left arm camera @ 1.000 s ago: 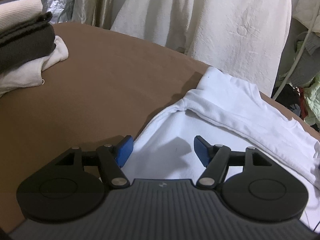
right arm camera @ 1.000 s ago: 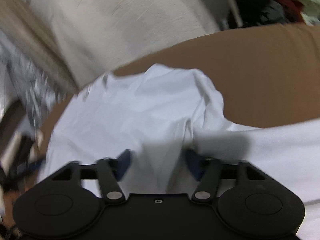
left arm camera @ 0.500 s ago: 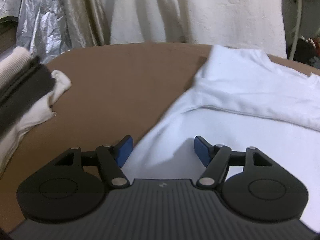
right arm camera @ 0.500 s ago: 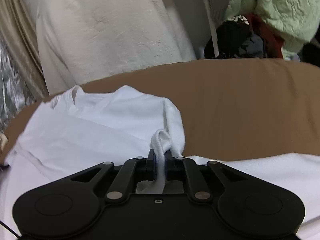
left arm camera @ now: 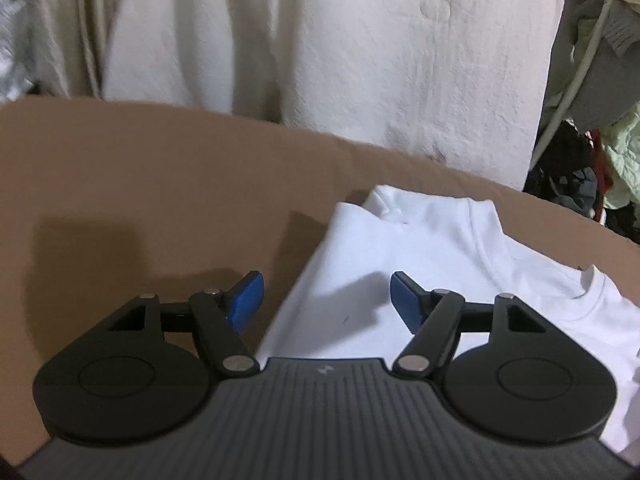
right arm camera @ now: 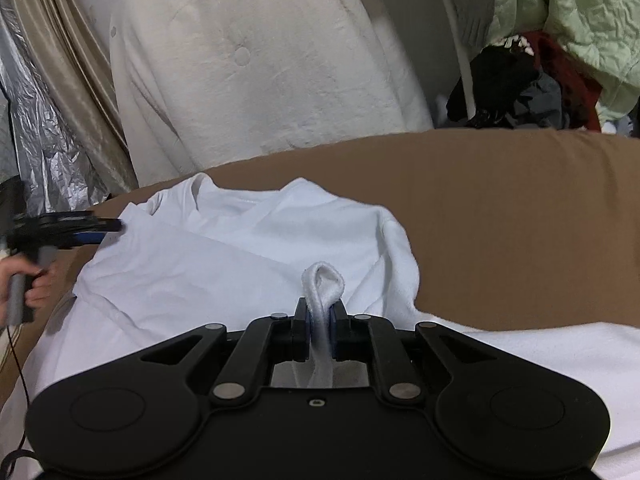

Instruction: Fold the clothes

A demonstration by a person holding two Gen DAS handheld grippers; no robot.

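A white T-shirt point(right arm camera: 224, 264) lies spread on the brown table point(right arm camera: 500, 220). My right gripper point(right arm camera: 320, 322) is shut on a pinched fold of the T-shirt's fabric, which loops up between the pads. In the left wrist view the T-shirt point(left arm camera: 420, 260) lies ahead and to the right, its collar at the right. My left gripper point(left arm camera: 326, 298) is open and empty, just above the shirt's left edge. It also shows in the right wrist view point(right arm camera: 102, 230) at the shirt's far left corner, held by a hand.
A cream fleece garment point(right arm camera: 260, 72) hangs behind the table. Silver foil and a beige curtain point(right arm camera: 52, 92) stand at the back left. A pile of green, black and red clothes point(right arm camera: 540, 60) sits at the back right.
My right gripper closed on the T-shirt fold and now holds it. My left gripper swung right along the shirt's edge; the stack of folded clothes has left its view.
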